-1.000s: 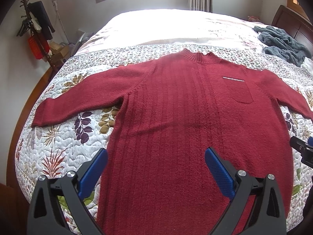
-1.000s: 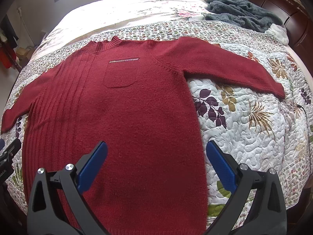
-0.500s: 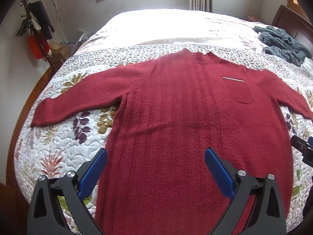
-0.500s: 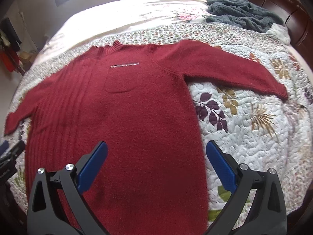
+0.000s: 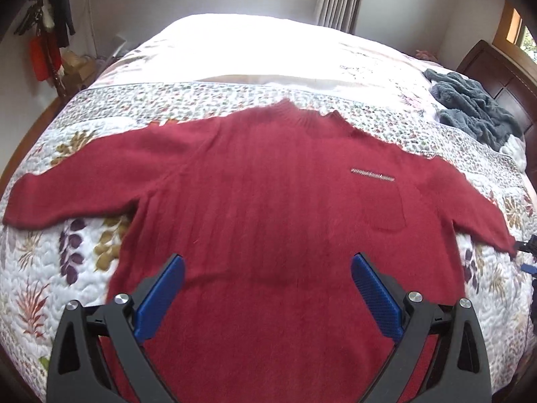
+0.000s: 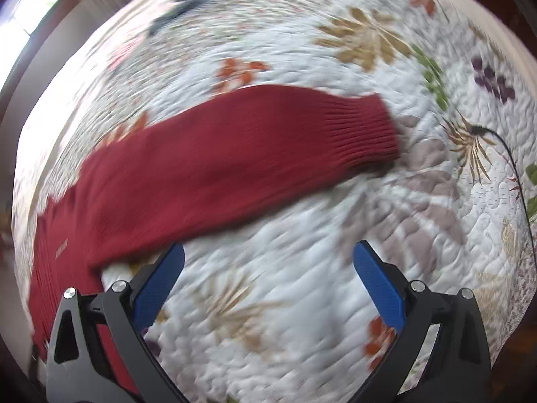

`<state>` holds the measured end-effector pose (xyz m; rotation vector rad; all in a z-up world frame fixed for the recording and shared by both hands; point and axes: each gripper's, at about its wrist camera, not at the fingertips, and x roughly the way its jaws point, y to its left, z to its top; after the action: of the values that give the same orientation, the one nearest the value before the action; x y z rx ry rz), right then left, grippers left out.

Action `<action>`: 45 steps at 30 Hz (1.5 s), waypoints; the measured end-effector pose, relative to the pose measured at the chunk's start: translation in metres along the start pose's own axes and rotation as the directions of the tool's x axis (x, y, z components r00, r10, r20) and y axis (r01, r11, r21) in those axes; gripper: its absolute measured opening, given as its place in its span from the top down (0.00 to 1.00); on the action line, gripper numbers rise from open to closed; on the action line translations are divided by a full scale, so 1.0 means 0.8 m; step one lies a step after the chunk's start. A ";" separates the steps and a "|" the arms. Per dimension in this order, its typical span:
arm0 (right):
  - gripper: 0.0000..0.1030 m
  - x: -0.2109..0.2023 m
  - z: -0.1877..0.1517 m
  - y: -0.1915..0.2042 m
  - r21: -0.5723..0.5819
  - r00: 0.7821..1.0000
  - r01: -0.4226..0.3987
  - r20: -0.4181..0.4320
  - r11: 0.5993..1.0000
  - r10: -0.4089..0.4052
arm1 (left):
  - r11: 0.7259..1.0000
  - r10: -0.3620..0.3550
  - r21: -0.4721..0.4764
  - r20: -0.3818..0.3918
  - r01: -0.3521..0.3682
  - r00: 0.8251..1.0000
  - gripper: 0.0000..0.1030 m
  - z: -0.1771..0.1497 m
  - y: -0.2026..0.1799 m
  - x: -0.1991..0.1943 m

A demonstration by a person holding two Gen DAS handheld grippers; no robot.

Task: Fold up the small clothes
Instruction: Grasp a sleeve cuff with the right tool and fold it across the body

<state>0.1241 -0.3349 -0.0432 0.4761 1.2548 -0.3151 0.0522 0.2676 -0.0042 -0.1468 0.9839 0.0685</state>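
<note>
Right claw (image 6: 268, 262) swung off the sweater body since half a second ago and now looked at the right-hand sleeve (image 6: 235, 158), view motion-blurred; left claw (image 5: 266, 275) moved only a little, with more of the room and window showing at the top of its frame than before. Red sweater (image 5: 268, 208) lay flat, front up, on the floral quilt (image 5: 67, 252) of the bed, collar toward the upper centre of the left wrist frame, both sleeves spread out to the sides. Small chest pocket (image 5: 389, 208) with a silver trim strip sat centre right in that frame. Left claw was wide open, blue pads (image 5: 161, 297) far apart, holding nothing, hovering over the lower body of the sweater; contact with the fabric could not be told. Right claw was also wide open and empty, over bare quilt just below the sleeve in the right wrist frame, left pad near the sleeve's underside edge. Ribbed cuff (image 6: 365, 131) ended right of centre in that frame. Thin black cable (image 6: 513, 168) ran down the right edge over the quilt. Grey blanket (image 5: 470, 110) was bunched at the upper right of the left wrist frame, well apart from the sweater, beside a dark wood headboard (image 5: 496, 70). Clothes hung on a rack (image 5: 47, 33) at upper left.
</note>
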 end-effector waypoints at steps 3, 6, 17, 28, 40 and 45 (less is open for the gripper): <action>0.04 0.020 0.029 -0.044 0.102 0.999 -0.039 -0.031 0.994 0.042 | 1.000 0.003 0.014 0.000 -0.003 1.000 0.04 0.007 -0.013 0.008; 0.11 0.039 0.048 -0.069 0.155 0.994 -0.086 -0.054 0.984 0.096 | 0.999 0.014 0.037 0.004 -0.014 1.000 0.04 0.007 -0.021 0.012; 0.89 0.043 0.066 -0.092 0.203 0.989 -0.144 -0.009 0.968 0.149 | 0.996 0.046 0.079 -0.007 -0.045 0.999 0.04 -0.008 -0.026 0.018; 0.91 -0.021 0.042 0.045 -0.141 0.983 -0.074 0.159 0.987 0.096 | 0.998 0.048 0.028 -0.029 -0.047 0.998 0.04 -0.006 0.012 0.021; 0.92 -0.029 -0.056 0.282 -0.501 0.950 -0.237 0.061 0.832 0.308 | 0.999 0.032 -0.026 -0.041 -0.033 0.999 0.04 0.001 0.060 0.029; 0.92 -0.015 -0.099 0.360 -0.583 0.938 -0.279 0.006 0.763 0.347 | 0.999 0.021 -0.037 -0.040 -0.022 0.999 0.04 0.004 0.071 0.029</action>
<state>0.1928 -0.0468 -0.0009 0.1313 1.0668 0.3252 0.0607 0.3238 -0.0273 -0.1728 1.0238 0.1041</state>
